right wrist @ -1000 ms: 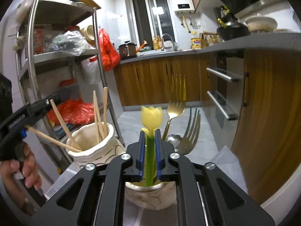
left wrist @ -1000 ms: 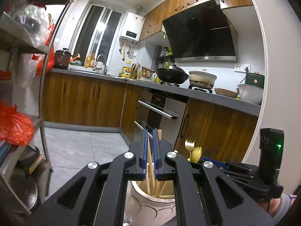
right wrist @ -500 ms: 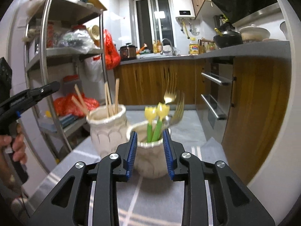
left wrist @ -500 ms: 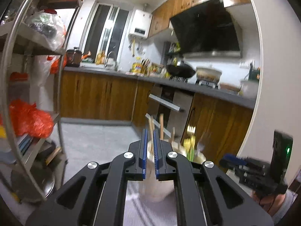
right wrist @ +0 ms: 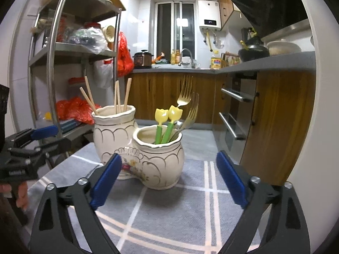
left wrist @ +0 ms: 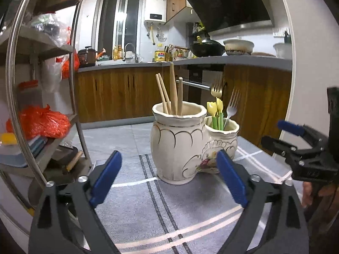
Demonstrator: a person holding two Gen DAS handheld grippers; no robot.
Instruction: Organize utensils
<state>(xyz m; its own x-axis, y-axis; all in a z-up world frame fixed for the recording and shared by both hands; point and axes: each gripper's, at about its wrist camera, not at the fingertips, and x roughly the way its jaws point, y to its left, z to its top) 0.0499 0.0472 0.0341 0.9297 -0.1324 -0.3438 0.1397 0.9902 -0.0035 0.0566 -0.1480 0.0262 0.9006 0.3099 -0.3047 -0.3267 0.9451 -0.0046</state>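
A cream ceramic double holder stands on a grey striped cloth. Its tall pot holds several wooden chopsticks. Its short pot holds two tulip-topped green utensils, a gold fork and a silver fork. My left gripper is open and empty, just in front of the tall pot. My right gripper is open and empty, just in front of the short pot. The right gripper also shows at the right of the left wrist view.
A metal shelf rack with red bags stands close on the left. Wooden kitchen cabinets and an oven lie to the right and behind. The cloth extends toward me in both views.
Both grippers let go of their utensils, opened wide and pulled back from the pots. The chopsticks and the tulip utensil now stand in the holder.
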